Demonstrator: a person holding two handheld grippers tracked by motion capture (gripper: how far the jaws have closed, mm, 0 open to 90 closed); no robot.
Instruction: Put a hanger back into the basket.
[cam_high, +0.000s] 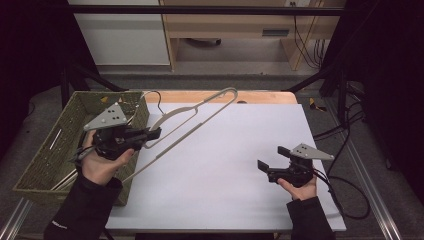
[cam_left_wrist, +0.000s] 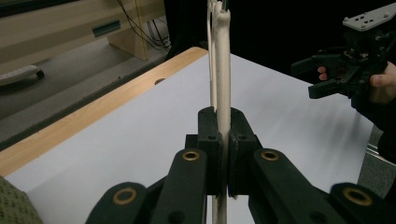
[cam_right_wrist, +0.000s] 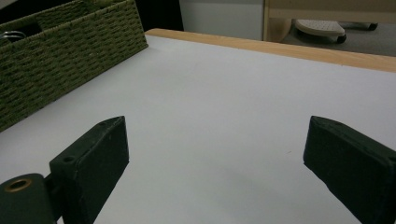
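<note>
Hanger (cam_high: 192, 117) clamped between left gripper (cam_high: 156, 133) fingers (cam_left_wrist: 211, 140), above table (cam_high: 240, 165)

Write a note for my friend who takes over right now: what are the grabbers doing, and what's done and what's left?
Left gripper: shut on the hanger, holding it in the air over the table, beside the basket.
Right gripper: open, holding nothing, low over the table's right side.
Done: hanger is gripped and out of the basket.
Left: probably lay it on the table, maybe with the right gripper's help. More seems to lie in the basket; hard to tell what.
</note>
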